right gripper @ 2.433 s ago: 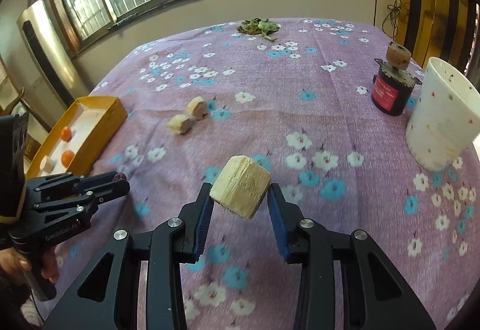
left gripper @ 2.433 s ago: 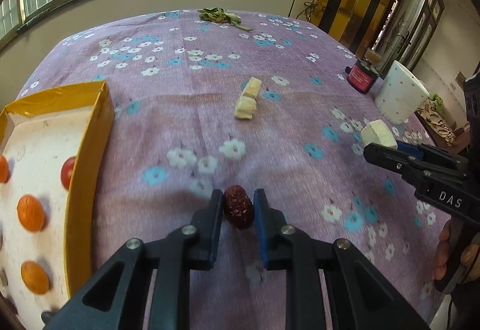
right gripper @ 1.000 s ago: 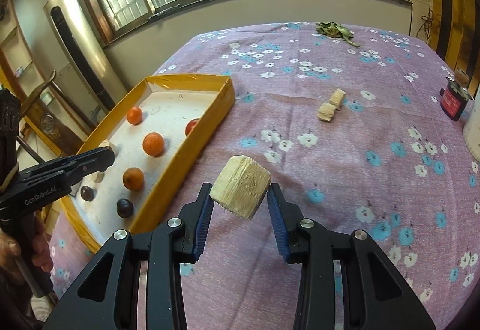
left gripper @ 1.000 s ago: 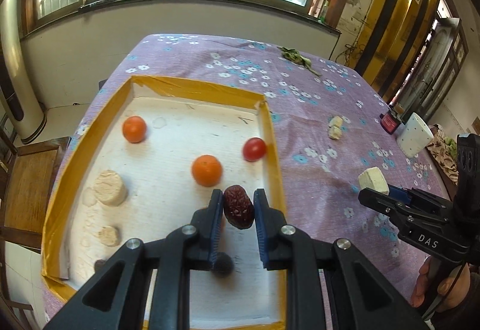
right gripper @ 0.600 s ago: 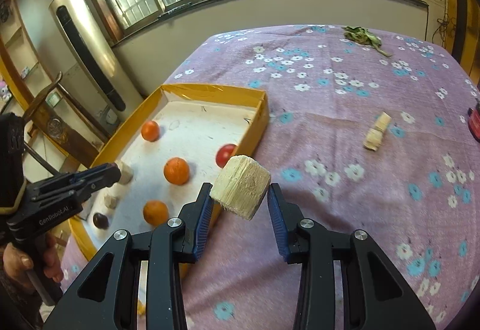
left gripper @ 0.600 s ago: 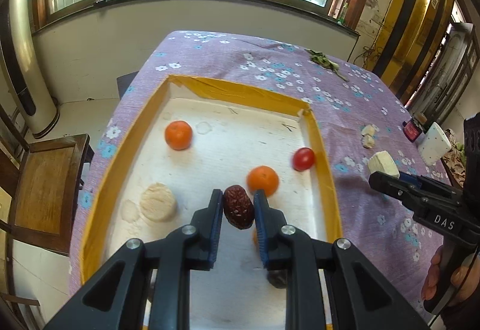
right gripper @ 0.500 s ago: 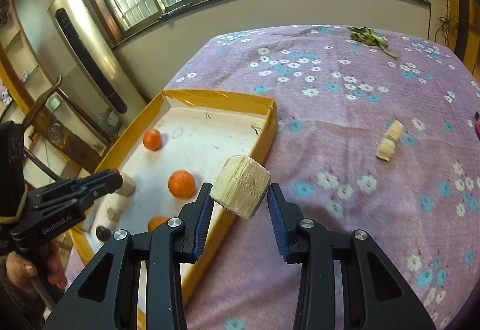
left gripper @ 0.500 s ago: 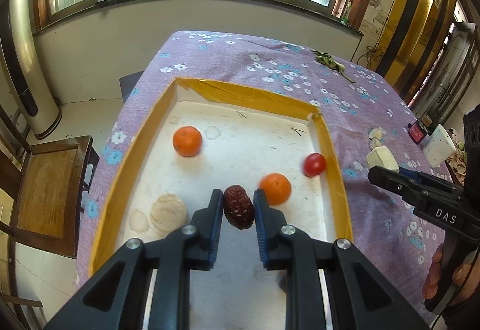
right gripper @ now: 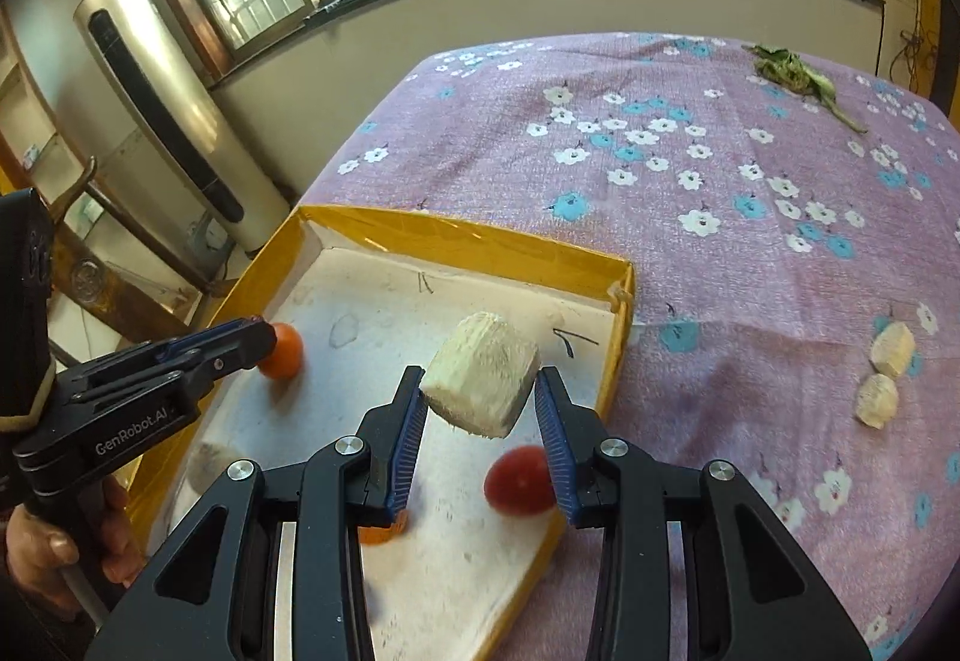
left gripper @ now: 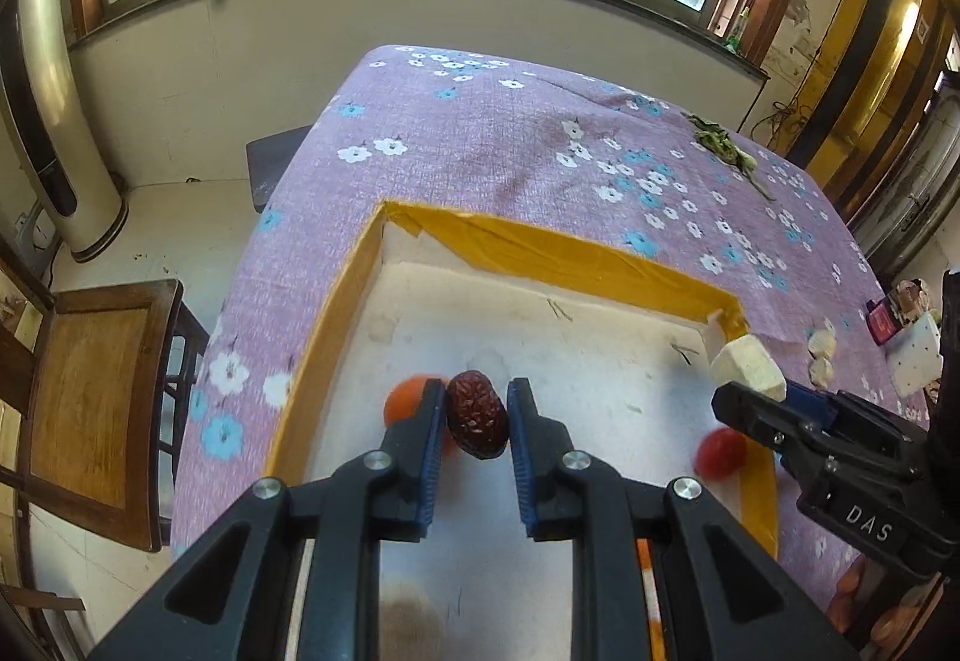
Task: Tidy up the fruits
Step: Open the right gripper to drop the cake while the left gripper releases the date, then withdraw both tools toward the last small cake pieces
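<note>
My left gripper (left gripper: 477,418) is shut on a dark red date (left gripper: 477,422) and holds it above the yellow-walled tray (left gripper: 570,253). My right gripper (right gripper: 480,391) is shut on a pale fruit chunk (right gripper: 480,373) over the tray's right part (right gripper: 480,247). In the tray lie an orange (left gripper: 403,400), also in the right wrist view (right gripper: 285,350), and a red tomato (left gripper: 720,452), also in the right wrist view (right gripper: 519,481). The right gripper (left gripper: 756,397) shows in the left wrist view, the left gripper (right gripper: 252,340) in the right wrist view.
The tray stands on a purple flowered tablecloth (right gripper: 720,169) near the table's left edge. Two pale chunks (right gripper: 885,367) lie on the cloth to the right. Green leaves (right gripper: 792,72) lie at the far end. A wooden chair (left gripper: 90,409) stands left of the table.
Both grippers have moved forward and lower over the tray, still holding the date and the chunk. The tray now fills more of both views.
</note>
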The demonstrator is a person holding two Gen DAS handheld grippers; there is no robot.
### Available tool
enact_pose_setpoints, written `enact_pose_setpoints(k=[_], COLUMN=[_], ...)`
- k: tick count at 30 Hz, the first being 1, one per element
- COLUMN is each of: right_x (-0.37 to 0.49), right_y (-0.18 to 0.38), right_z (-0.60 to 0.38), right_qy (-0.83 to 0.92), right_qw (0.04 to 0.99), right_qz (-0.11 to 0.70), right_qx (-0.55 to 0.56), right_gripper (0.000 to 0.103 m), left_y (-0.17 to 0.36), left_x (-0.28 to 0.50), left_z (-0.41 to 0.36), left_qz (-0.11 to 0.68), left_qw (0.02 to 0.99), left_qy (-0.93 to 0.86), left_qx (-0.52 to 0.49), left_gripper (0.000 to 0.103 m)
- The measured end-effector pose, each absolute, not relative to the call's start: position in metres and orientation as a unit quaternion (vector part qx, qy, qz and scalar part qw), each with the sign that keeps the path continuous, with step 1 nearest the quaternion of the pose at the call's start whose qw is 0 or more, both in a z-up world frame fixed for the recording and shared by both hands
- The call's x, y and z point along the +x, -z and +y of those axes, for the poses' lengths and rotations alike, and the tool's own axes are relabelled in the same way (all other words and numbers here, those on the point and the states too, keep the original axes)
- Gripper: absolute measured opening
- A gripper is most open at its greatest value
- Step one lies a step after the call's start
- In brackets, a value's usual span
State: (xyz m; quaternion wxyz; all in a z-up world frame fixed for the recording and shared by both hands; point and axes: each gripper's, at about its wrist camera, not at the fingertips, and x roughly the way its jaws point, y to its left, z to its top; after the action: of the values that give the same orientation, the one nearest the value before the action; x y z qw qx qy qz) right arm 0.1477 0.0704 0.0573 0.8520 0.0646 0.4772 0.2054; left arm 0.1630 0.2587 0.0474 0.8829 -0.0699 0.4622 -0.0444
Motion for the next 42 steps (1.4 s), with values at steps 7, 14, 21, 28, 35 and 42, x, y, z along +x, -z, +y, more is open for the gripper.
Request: enact_pose_setpoints(k=[7,14,21,28,35,42], right_x=[0.173,0.173,0.171,0.151,0.106,0.065], right_y=[-0.044,-0.036,-0.037,-0.057,-0.077,-0.080], right_z=[0.086,0.098,0.097,0.081,0.067,0.039], right_qy=[-0.203,-0.209,-0.199,-0.193,-0.192,-0.164], right_qw=[0.845,0.845,0.846,0.847,0.851,0.853], right_qz=[0.494,0.492,0.495,0.494,0.485,0.492], right_qx=[0.041,0.016,0.004,0.034,0.052,0.057], right_gripper=[0.036,0.036,0.037,0.043,0.058,0.063], left_y=[-0.033,-0.025,-0.023,-0.030,-0.050,-0.064], left_x=[0.193,0.206,0.209,0.191,0.154,0.120], left_z=[0.250,0.248,0.253,0.259,0.252,0.239], left_qz=[0.477,0.479,0.479,0.471,0.439,0.423], left_qw=[0.875,0.875,0.876,0.881,0.898,0.905], left_qy=[0.057,0.054,0.034,0.018,0.013,0.026], left_qx=[-0.063,-0.049,-0.043,-0.046,-0.027,-0.021], left_gripper=[0.023,0.023,0.045,0.050,0.065,0.071])
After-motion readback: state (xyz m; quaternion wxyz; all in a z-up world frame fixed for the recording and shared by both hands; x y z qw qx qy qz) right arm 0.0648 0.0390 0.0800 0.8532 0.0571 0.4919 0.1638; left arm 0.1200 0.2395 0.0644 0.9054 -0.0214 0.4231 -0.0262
